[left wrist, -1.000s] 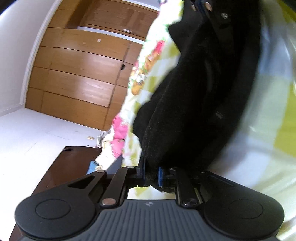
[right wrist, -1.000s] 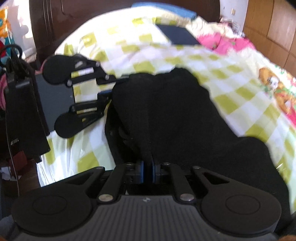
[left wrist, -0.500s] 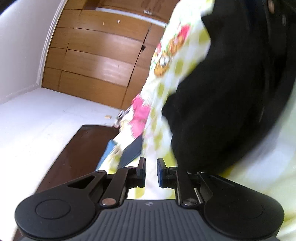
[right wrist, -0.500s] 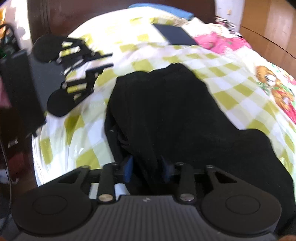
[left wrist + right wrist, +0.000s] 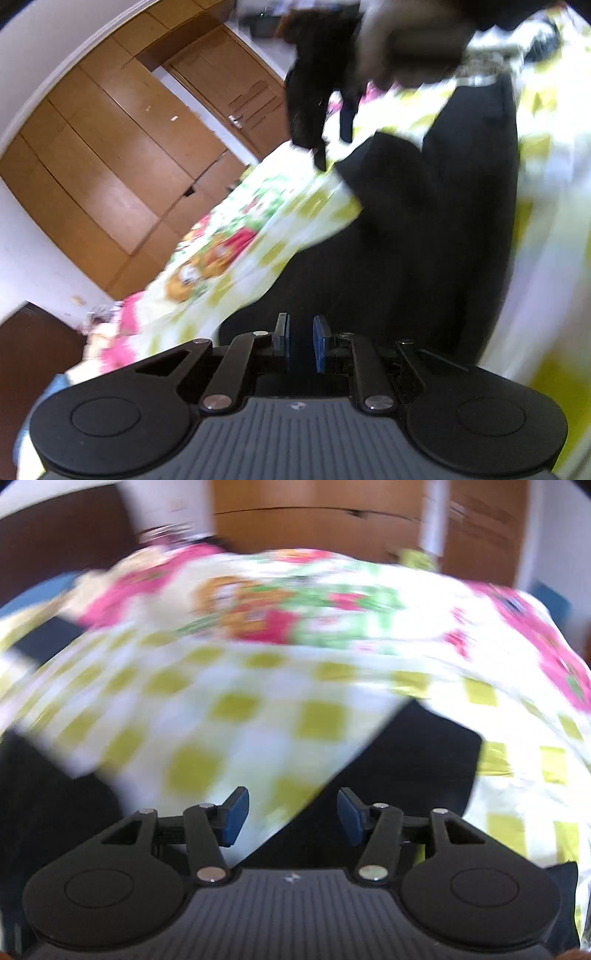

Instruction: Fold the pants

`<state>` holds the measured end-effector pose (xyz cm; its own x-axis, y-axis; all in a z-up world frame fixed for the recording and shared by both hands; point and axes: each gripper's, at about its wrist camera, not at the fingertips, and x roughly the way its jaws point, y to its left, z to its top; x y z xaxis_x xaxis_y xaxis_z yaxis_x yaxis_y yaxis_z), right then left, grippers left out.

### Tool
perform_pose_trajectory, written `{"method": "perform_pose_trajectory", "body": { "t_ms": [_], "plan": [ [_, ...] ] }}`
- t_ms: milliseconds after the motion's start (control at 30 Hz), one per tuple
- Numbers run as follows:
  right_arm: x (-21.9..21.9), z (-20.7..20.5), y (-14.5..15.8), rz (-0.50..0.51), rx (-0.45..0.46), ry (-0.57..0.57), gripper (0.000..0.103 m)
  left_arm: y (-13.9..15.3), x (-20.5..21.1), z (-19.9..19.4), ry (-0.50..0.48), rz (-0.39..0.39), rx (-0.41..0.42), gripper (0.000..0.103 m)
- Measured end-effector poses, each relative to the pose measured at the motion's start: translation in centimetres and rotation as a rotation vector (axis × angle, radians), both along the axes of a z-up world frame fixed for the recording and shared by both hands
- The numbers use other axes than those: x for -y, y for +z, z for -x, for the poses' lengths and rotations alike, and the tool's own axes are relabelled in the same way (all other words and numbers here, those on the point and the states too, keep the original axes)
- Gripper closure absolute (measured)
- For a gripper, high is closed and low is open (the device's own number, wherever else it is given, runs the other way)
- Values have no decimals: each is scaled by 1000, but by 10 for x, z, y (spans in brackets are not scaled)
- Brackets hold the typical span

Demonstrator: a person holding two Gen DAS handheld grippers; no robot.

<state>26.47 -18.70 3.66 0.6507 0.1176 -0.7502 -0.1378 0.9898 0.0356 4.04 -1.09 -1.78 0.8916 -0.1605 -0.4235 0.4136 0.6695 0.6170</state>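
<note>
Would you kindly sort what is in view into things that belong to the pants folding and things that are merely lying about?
Belongs to the job:
black fabric pants
left gripper, open
right gripper, open

Just lying about:
yellow-and-white checked bedsheet
pink cartoon-print quilt
brown wooden wardrobe

Two identical hand-held units. Left gripper (image 5: 300, 343): matte black body, ribbed grey top plate with a small pale logo, round black disc at each side with a raised ring, black linkage bars pinned by silver screws, blue pads (image 5: 320, 345) on the fingers. Right gripper (image 5: 293, 821): same black body, grey ribbing, silver screws, blue pads (image 5: 234, 819)
</note>
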Motion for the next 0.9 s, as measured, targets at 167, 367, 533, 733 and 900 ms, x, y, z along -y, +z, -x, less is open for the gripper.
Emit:
{"method": "perform_pose_trajectory", "body": {
  "t_ms": [167,367,533,733,900],
  "plan": [
    [20,-72,-32,-32,-96,-122,48,3,33,-19,-16,95,-61,71],
    [44,-102,-72,65,-140,-218,79,-4,46,-32,9,127,-109,70],
    [97,-59,-37,-150,-77,-191,99,-11,57,-40,11,92,-126,70],
    [187,65,38,-424,129,-210,99,0,71,-22,-27,-3,-66,70],
    [255,157,29,-546,176,-320,99,2,93,-4,-61,-66,-61,70]
  ]
}}
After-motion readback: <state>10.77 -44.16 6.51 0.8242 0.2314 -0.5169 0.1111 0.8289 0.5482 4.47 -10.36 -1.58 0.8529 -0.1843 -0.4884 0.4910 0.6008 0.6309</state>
